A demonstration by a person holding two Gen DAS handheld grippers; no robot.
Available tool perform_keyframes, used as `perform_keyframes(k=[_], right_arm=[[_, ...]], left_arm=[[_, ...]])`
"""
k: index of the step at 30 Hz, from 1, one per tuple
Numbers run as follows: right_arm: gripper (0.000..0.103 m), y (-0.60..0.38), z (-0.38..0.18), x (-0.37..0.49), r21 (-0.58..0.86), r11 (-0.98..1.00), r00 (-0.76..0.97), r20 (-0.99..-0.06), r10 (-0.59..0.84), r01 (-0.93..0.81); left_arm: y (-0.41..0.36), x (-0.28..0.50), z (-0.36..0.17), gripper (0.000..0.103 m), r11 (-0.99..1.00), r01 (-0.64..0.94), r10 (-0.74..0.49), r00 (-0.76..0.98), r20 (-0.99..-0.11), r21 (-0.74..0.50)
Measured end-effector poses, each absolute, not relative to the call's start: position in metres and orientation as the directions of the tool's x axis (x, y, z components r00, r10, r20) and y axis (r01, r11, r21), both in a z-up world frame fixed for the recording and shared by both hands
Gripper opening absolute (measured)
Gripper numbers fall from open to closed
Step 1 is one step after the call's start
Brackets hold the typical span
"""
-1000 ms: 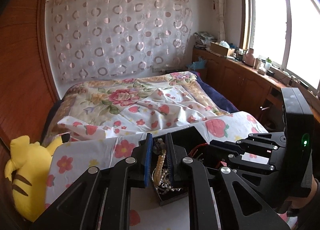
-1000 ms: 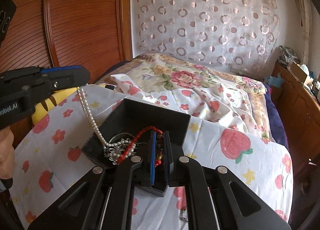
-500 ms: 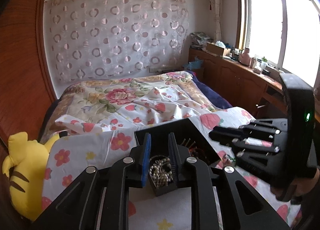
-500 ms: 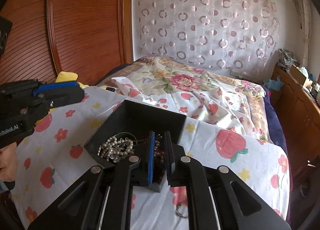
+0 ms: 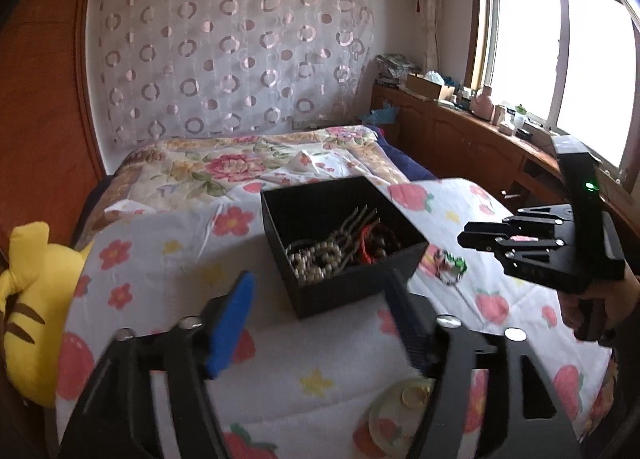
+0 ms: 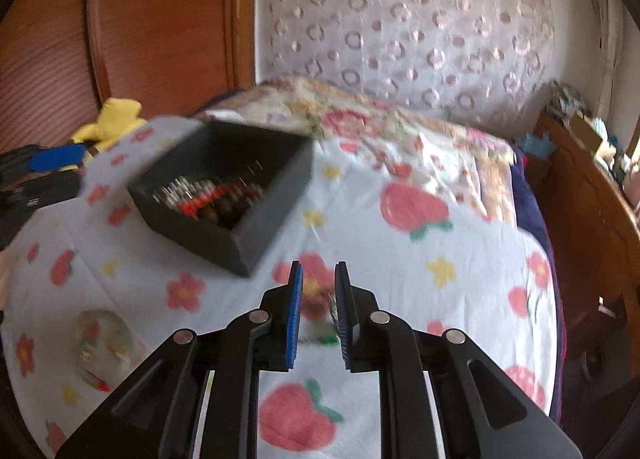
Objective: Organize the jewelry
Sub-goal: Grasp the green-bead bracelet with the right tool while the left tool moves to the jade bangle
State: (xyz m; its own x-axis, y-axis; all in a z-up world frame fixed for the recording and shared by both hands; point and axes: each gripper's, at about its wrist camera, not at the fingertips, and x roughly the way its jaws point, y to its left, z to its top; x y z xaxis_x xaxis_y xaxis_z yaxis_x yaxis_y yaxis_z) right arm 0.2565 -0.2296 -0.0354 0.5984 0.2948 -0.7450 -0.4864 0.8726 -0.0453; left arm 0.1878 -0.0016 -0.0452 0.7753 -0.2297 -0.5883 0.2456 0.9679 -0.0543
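A black open box (image 5: 340,243) sits on the flowered sheet and holds a pearl necklace (image 5: 312,259), a red bead string (image 5: 366,245) and thin hairpins. It also shows in the right wrist view (image 6: 224,187), blurred. My left gripper (image 5: 320,319) is open and empty, just short of the box's near wall. My right gripper (image 6: 318,313) is part open and empty, right of the box, over a small green and pink piece (image 5: 450,263) on the sheet.
A round clear dish (image 5: 400,411) lies on the sheet near the front; it also shows in the right wrist view (image 6: 102,339). A yellow plush toy (image 5: 28,311) sits at the left edge. Wooden cabinets (image 5: 472,143) run along the right, below the window.
My left gripper let the pearl necklace drop into the box, opened wide and drew back. My right gripper left the box, moved right and opened a little.
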Motion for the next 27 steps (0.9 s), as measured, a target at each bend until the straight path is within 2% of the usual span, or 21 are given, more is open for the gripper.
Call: perform_keyframes(k=[2,6,19,20,21,25,27], right_arm=[[0.018,-0.233,-0.047,0.26,-0.041,0.877,0.577,-0.768,0.279,-0.478],[0.031,-0.237,-0.061,0.264,-0.033,0.882,0.546,-0.795,0.262,-0.471],[0.031,-0.23,-0.068,0.274,-0.053,0.886,0.535,-0.813,0.23,-0.462],[0.024,-0.228,-0.068,0.274,-0.05,0.881,0.531,-0.814,0.237,-0.47],[0.009,-0.225,-0.068,0.272,-0.034,0.869,0.514,-0.817,0.261,-0.494],[0.007,-0.217,-0.066,0.256,-0.071,0.845,0.509,-0.824,0.25,-0.529],[0.007,-0.215,-0.066,0.249,-0.078,0.837,0.508,-0.823,0.252,-0.541]], left_arm=[[-0.001,0.182,-0.052,0.075,0.967,0.247,-0.23,0.77,-0.596,-0.054],[-0.004,0.172,-0.066,0.078,0.966,0.252,-0.229,0.751,-0.619,-0.052],[-0.005,0.158,-0.098,0.079,0.964,0.256,-0.229,0.676,-0.7,-0.068],[-0.006,0.157,-0.098,0.079,0.963,0.261,-0.231,0.671,-0.705,-0.067],[-0.006,0.155,-0.098,0.079,0.962,0.264,-0.232,0.669,-0.706,-0.066],[-0.01,0.148,-0.098,0.078,0.954,0.293,-0.253,0.656,-0.711,-0.068],[-0.013,0.146,-0.099,0.061,0.948,0.311,-0.262,0.645,-0.718,-0.067]])
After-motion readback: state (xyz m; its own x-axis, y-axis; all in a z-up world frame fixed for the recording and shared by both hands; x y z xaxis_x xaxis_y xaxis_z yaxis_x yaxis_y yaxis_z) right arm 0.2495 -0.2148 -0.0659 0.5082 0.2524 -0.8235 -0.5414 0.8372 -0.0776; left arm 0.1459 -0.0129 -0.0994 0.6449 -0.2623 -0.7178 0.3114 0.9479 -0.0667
